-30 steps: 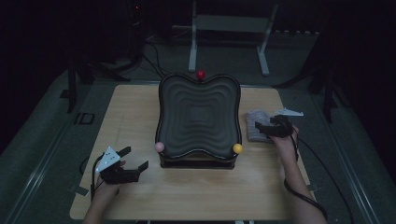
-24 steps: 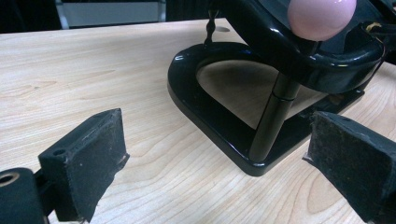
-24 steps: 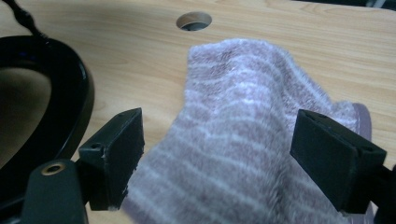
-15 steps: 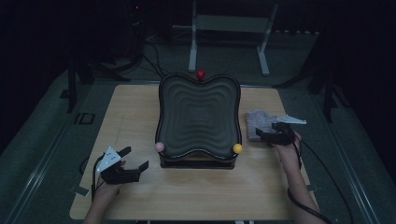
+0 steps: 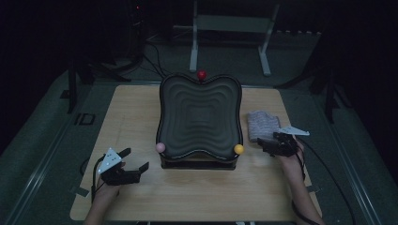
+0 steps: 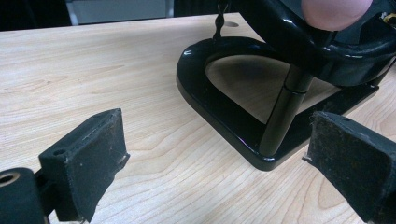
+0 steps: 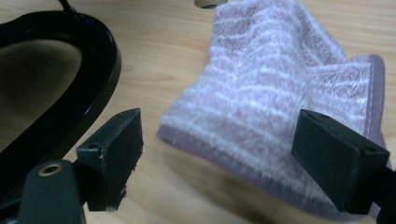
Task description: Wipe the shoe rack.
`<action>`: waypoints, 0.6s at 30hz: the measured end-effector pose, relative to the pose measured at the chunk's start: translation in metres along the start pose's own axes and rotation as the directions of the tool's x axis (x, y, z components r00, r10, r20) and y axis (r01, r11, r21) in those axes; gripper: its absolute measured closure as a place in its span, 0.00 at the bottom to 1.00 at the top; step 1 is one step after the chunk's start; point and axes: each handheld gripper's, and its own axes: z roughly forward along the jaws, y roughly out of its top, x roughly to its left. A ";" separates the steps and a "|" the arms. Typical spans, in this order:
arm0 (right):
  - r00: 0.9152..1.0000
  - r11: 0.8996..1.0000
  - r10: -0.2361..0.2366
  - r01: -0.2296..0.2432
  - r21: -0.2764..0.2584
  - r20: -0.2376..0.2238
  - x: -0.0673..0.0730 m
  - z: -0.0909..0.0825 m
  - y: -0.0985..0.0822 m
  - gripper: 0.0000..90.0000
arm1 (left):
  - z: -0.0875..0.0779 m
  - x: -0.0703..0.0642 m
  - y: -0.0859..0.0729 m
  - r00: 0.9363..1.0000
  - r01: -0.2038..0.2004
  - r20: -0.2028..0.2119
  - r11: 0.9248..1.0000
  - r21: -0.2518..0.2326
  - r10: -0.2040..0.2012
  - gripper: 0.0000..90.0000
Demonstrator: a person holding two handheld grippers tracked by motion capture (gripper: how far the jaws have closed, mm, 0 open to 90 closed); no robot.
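Note:
A black wavy-ribbed tray [image 5: 199, 117] stands on a black base [image 6: 224, 116] in the middle of the wooden table [image 5: 131, 108]. Coloured balls sit on its rim: red [image 5: 202, 74] at the back, pink [image 5: 160, 147] front left, yellow [image 5: 239, 149] front right. A folded lilac striped towel [image 5: 263, 124] lies right of the tray. My left gripper [image 5: 136, 158] is open near the front left, facing the base and the pink ball [image 6: 334, 11], with nothing between its jaws [image 6: 215, 144]. My right gripper [image 5: 262, 145] is open just in front of the towel [image 7: 280, 79], jaws apart at its near edge [image 7: 219, 140].
A metal frame [image 5: 230, 28] and cables stand on the dark floor behind the table. The black tray base's curved edge [image 7: 88, 93] lies left of the right gripper. A small hole [image 7: 208, 3] in the tabletop sits beyond the towel.
My right gripper has drawn back from over the towel toward the table's front. The left gripper and the tray have stayed still.

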 end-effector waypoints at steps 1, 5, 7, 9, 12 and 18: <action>1.000 1.000 -0.007 0.007 0.002 0.004 0.002 -0.003 -0.003 0.17 | 0.000 0.000 0.000 1.000 -0.002 -0.002 1.000 0.004 0.002 0.05; 1.000 1.000 -0.005 0.005 -0.001 0.004 0.004 -0.010 -0.007 0.17 | -0.001 0.001 -0.001 1.000 -0.004 -0.004 1.000 0.007 0.004 0.05; 1.000 1.000 -0.008 0.008 -0.001 0.005 0.005 -0.014 -0.010 0.16 | -0.003 0.002 -0.001 1.000 -0.006 -0.006 1.000 0.007 0.006 0.05; 1.000 1.000 -0.011 0.011 0.000 0.005 0.006 -0.019 -0.012 0.15 | -0.004 0.002 -0.001 1.000 -0.005 -0.010 1.000 0.003 0.005 0.05; 1.000 1.000 -0.010 0.010 -0.008 0.003 0.006 -0.025 -0.017 0.15 | -0.006 0.003 -0.001 1.000 -0.003 -0.013 1.000 -0.002 0.003 0.05; 1.000 1.000 -0.022 0.022 -0.018 0.021 0.008 -0.037 -0.030 0.15 | -0.013 0.007 -0.002 0.999 -0.005 -0.036 1.000 -0.001 0.005 0.05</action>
